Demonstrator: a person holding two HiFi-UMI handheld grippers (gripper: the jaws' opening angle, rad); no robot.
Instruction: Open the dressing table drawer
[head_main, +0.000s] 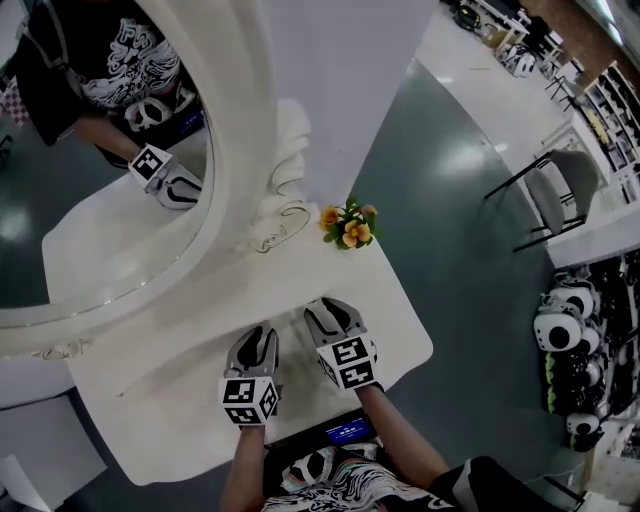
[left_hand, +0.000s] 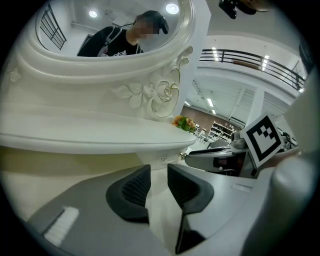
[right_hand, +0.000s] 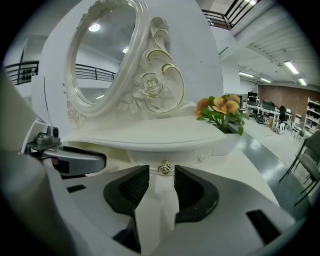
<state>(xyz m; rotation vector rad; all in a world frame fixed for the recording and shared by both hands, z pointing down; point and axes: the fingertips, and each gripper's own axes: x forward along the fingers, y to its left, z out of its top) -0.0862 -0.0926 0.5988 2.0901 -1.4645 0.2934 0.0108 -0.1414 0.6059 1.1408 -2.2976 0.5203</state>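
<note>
White-lacquered and trimmed with gold roses, the dressing table (head_main: 165, 395) fills the scene as I bring both tools in low over its top, below the oval mirror (head_main: 90, 230). The drawer (right_hand: 192, 161), a shallow one tucked under the raised shelf, looks fully shut, its small metal knob (right_hand: 164, 168) facing me near the middle of its front.

My right gripper (right_hand: 161, 181) points straight at that knob: its jaws stand apart with nothing between the pads, and the knob sits just beyond their tips, lined up with the gap. My left gripper (left_hand: 159, 175) rests just beside it, its jaws likewise parted and empty, aimed at the table's edge a little off from the drawer front. The potted flowers (head_main: 348, 226) stand clear on the far corner.

By my reading this is the approach, with the pull not yet begun. The next move calls for easing the right jaws forward around the knob, pinching it firmly, then drawing straight back toward me, level, so the small knob does not slip free.
</note>
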